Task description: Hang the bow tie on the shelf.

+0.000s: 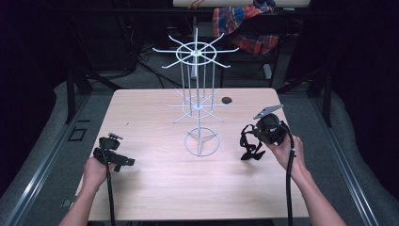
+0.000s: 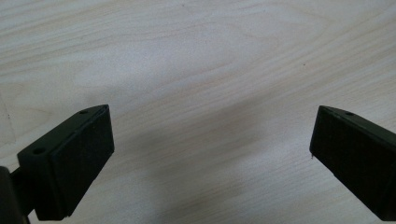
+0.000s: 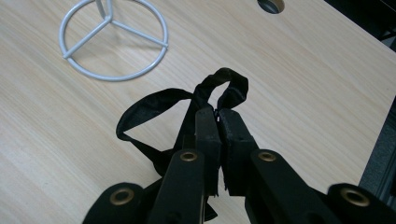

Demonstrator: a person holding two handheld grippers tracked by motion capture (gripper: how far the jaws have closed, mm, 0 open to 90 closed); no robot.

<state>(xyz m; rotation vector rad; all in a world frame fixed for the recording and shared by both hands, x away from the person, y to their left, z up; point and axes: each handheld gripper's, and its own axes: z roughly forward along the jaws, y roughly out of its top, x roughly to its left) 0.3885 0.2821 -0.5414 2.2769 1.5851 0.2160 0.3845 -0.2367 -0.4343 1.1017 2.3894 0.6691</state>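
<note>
1. Black strap (image 3: 154, 109), a loop of dark fabric ribbon, is pinched by the right gripper (image 3: 217, 122), whose jaws are pressed together on it.
2. Above the jaw tips in the right gripper view a short loop of the strap stands up, while a longer loop trails off to the left and seems to rest on the wooden table (image 3: 299, 93).
3. From the high view the strap (image 1: 248, 143) hangs at the left of the right gripper (image 1: 256, 136), at the table's right side and slightly toward the near edge.
4. A white wire rack (image 1: 197, 84) stands at the table's middle; its ring base (image 1: 202, 141) lies to the left of the strap, apart from it.
5. The left gripper (image 1: 123, 162) sits at the near left, well apart from the strap, with its jaws spread wide over bare wood.
6. A small dark hole (image 1: 227, 100) marks the table on the far side, right of the rack.
</note>
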